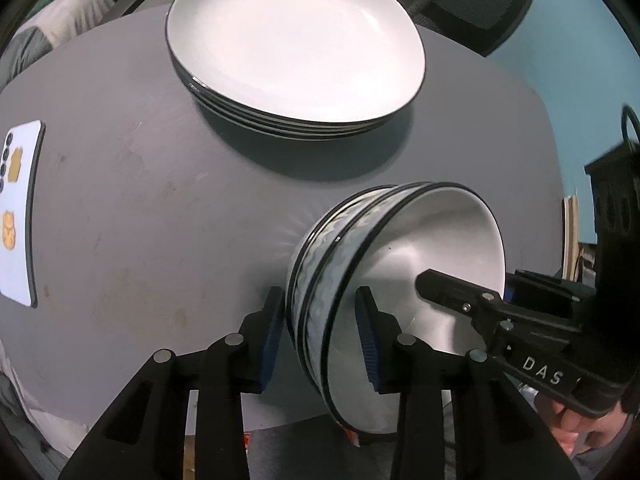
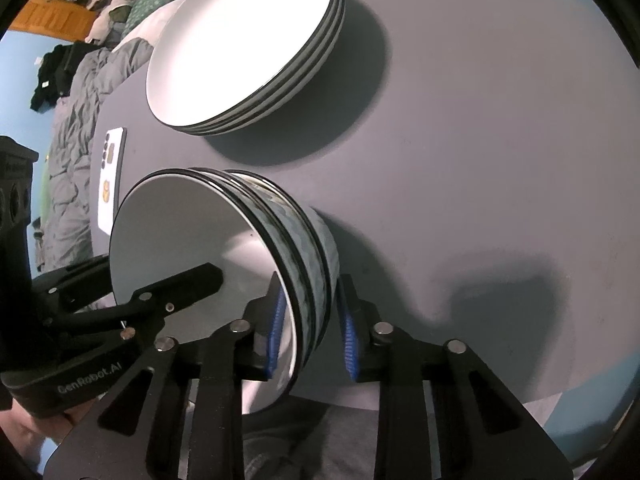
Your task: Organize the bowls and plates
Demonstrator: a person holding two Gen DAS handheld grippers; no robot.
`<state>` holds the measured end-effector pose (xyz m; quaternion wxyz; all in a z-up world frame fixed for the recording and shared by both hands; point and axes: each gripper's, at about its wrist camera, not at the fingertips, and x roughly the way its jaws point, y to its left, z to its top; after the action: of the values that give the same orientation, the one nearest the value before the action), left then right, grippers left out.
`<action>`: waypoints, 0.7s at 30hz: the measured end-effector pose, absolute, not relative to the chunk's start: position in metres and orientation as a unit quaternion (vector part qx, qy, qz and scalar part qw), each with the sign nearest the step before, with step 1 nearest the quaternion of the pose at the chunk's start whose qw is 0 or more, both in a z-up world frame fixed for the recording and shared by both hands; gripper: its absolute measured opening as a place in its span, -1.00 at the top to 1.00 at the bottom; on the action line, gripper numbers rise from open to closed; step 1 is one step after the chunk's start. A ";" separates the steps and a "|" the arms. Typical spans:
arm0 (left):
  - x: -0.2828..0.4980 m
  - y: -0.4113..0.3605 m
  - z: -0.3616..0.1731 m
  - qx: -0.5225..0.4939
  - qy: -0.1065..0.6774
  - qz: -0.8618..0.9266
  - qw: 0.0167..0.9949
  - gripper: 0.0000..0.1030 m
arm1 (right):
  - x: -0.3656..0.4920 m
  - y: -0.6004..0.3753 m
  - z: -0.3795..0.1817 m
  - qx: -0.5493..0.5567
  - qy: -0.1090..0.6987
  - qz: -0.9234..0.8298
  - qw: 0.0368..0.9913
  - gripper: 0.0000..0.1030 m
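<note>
A stack of nested white bowls with blue wave bands and black rims hangs tilted just over the near edge of the grey round table. My left gripper is shut on the stack's rims from one side. My right gripper is shut on the rims of the same bowls from the other side. One finger of each gripper is inside the top bowl. A stack of white, black-rimmed plates sits at the far side of the table; the plates also show in the right wrist view.
A white phone lies face down at the table's left edge, also seen in the right wrist view. A dark office chair stands behind the table. Grey bedding lies beyond the table's left side.
</note>
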<state>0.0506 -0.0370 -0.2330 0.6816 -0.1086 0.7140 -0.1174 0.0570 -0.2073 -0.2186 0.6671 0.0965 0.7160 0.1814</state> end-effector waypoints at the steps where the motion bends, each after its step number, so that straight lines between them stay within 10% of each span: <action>1: 0.050 -0.036 -0.232 -0.108 0.716 -0.116 0.680 0.35 | 0.056 -0.208 -0.218 0.093 0.714 0.183 0.669 0.61; 21: 0.064 -0.003 -0.180 -0.105 0.703 -0.107 0.695 0.45 | 0.087 -0.179 -0.176 0.075 0.701 0.181 0.686 0.66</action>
<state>0.0645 -0.0032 -0.1798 0.6953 -0.1047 0.7029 -0.1068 0.0866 -0.1789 -0.1757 0.6855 0.0751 0.7012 0.1811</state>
